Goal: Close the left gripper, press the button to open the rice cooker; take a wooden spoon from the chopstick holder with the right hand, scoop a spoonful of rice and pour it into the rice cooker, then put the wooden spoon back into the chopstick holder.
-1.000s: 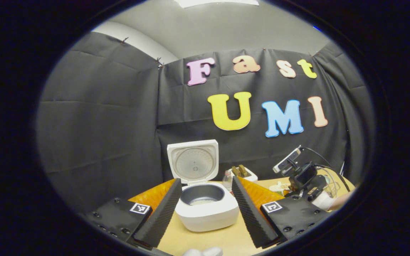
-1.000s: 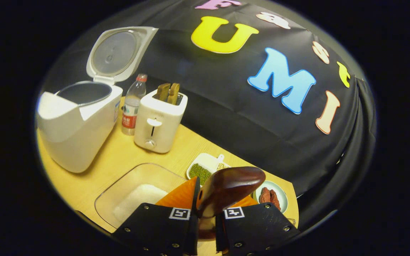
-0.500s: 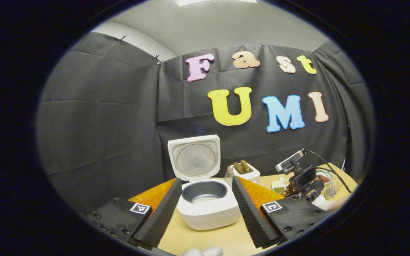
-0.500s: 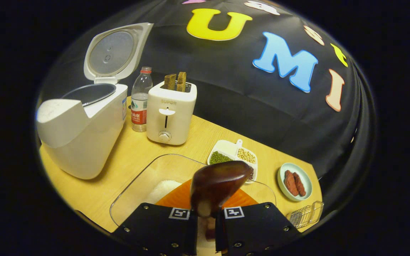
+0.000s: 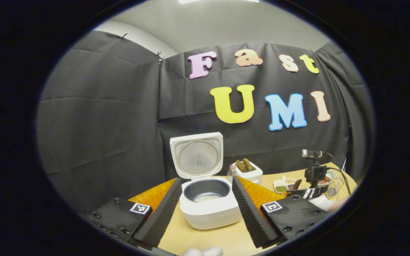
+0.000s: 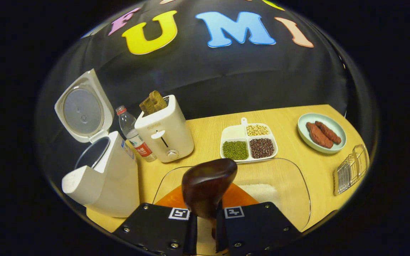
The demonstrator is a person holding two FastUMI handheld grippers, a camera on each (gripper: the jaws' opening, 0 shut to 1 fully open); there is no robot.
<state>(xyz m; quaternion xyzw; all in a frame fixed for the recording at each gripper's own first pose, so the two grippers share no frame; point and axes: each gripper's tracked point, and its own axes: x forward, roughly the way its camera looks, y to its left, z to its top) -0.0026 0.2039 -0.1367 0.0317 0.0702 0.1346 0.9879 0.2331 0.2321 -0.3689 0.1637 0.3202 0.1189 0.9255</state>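
Your right gripper [image 6: 205,227] is clamped on the wooden spoon [image 6: 206,185], bowl end poking up over the clear container [image 6: 297,192] w/ rice [image 6: 262,190] in it. Your left gripper [image 5: 205,209] sits wide open, holding nothing — the rice cooker [image 5: 208,206] shows between its fingers, lid up, some rice already in the pot. Wire chopstick holder [image 6: 351,169] lies at the table's [image 6: 290,117] right edge — well apart from the spoon.

Your left gripper [image 5: 206,209] has its jaws spread wide, framing the cooker [image 5: 210,208] (lid up, some rice in the pot). Toaster [image 5: 249,172] sits behind it; right gripper [image 5: 310,190] is off to the right, over the table [image 5: 205,241].
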